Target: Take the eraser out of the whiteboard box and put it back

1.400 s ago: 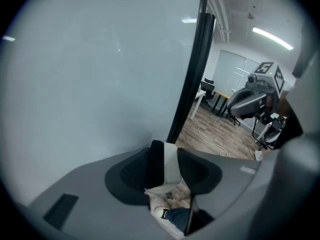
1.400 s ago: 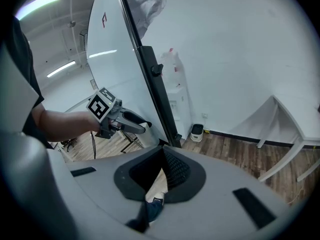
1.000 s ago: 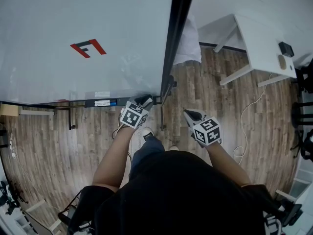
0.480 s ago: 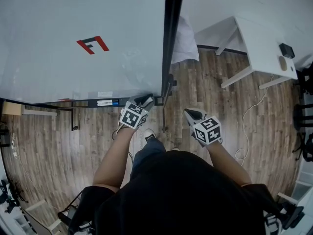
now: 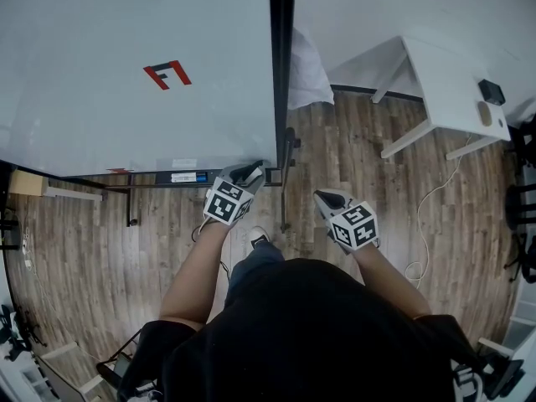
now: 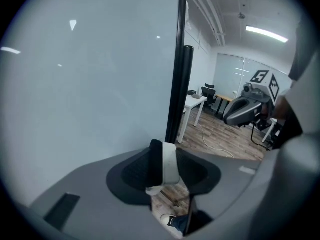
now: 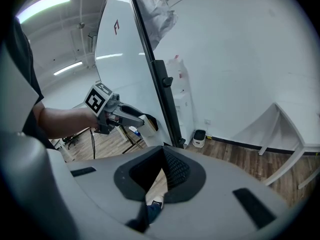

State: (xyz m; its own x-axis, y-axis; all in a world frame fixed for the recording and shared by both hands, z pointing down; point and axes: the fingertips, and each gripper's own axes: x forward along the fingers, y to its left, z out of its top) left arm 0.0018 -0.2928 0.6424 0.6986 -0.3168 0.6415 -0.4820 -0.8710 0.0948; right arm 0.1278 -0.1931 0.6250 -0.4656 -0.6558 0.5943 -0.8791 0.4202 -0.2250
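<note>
**Eraser clamped in left tool, at right end of whiteboard tray**

- Position: the left tool point(image 5: 249, 174) is clenched on the eraser point(image 6: 165, 165). The eraser stands on edge between the pads, with its dark face to the left pad and its pale side to the right pad.
- Head view: the eraser sits at the tool's tip, at 1 o'clock from the marker cube. It is just by the right end of the long black whiteboard tray point(image 5: 126, 179), which runs off toward 9 o'clock. I cannot tell whether the eraser touches the tray.
- Look: a small rectangular block, with black felt on one face and a white body on the other.
- Right tool point(image 5: 329, 199): at 3 o'clock of the left tool and well apart from it. Its tips are together with nothing between them.
- Against a second ago: the whiteboard's black side post point(image 5: 280, 65) stands more upright in the head view. The red mark point(image 5: 167, 75) on the board sits further toward 3 o'clock. Both tools hold nearly the same spots, and the left tip is at the tray's right end as before.
</note>
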